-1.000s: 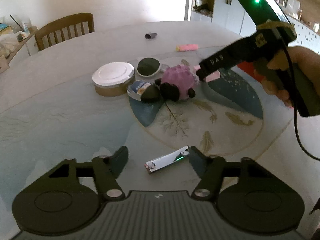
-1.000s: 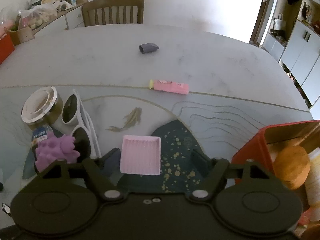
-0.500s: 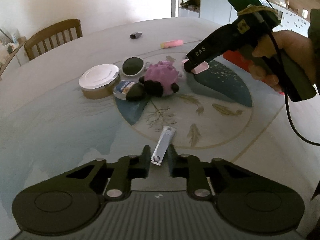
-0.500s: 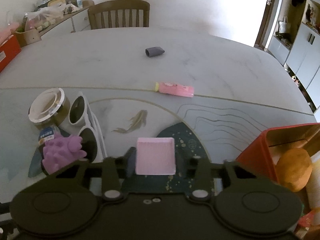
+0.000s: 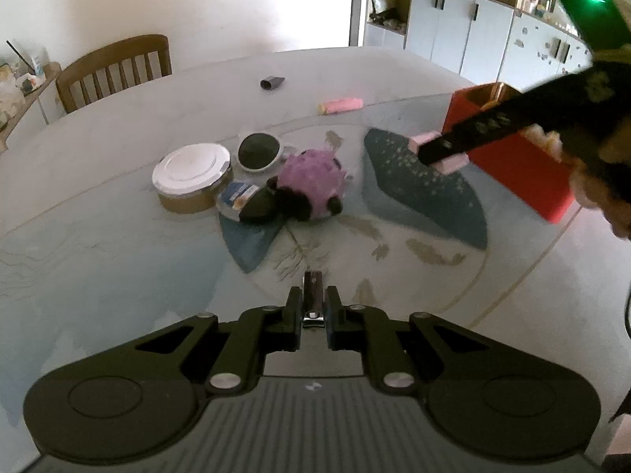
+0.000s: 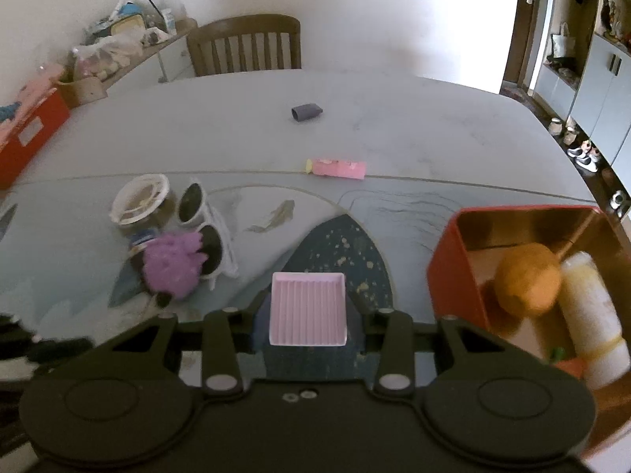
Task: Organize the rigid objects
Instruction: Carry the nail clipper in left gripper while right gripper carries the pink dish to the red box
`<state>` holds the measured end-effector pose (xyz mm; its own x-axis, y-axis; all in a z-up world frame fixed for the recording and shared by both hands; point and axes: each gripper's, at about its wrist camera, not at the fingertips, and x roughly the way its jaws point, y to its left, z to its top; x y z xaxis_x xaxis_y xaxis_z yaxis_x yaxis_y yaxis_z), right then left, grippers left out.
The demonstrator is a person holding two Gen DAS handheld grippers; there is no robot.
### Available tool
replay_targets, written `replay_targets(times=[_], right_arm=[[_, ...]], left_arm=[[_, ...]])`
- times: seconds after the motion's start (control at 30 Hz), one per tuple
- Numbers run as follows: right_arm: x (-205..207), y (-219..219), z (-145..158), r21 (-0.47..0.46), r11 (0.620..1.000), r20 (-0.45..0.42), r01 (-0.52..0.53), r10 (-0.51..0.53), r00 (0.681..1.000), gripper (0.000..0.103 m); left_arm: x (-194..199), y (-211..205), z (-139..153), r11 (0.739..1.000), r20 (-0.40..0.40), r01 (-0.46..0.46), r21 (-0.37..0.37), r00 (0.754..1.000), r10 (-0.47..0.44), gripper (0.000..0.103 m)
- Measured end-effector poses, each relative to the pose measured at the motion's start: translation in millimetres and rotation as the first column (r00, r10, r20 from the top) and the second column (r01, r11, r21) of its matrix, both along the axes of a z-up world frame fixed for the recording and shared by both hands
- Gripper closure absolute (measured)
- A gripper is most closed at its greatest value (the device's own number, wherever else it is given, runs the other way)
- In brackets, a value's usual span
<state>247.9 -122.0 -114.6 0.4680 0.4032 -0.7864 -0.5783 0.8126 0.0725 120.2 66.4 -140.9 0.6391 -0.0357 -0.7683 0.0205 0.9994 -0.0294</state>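
Within 1 second both grippers closed: the left gripper (image 5: 314,309) now clamps the nail clipper (image 5: 313,289) at lower centre, the right gripper (image 6: 307,315) clamps the pink tray (image 6: 308,308) beside the red box (image 6: 453,272) at right, so both look ready for boxing.

A wooden chair (image 6: 244,45) stands against the white wall (image 5: 197,0) — pale cabinets (image 5: 465,35) line the side.

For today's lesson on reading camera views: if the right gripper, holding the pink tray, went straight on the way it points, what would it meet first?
Probably the pink tube across the table. The right gripper carries the pink tray above the tabletop, so depth is uncertain and it might pass over.
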Motion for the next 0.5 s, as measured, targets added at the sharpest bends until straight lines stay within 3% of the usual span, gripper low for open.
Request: replay_targets(times=[0.5], right_arm=[[-23, -73, 47, 0.099, 0.994, 0.01, 0.041, -0.042, 0.999, 0.063]], left_arm=[[11, -28, 45, 0.999, 0.056, -0.007, -0.045, 0.998, 0.009, 0.092]])
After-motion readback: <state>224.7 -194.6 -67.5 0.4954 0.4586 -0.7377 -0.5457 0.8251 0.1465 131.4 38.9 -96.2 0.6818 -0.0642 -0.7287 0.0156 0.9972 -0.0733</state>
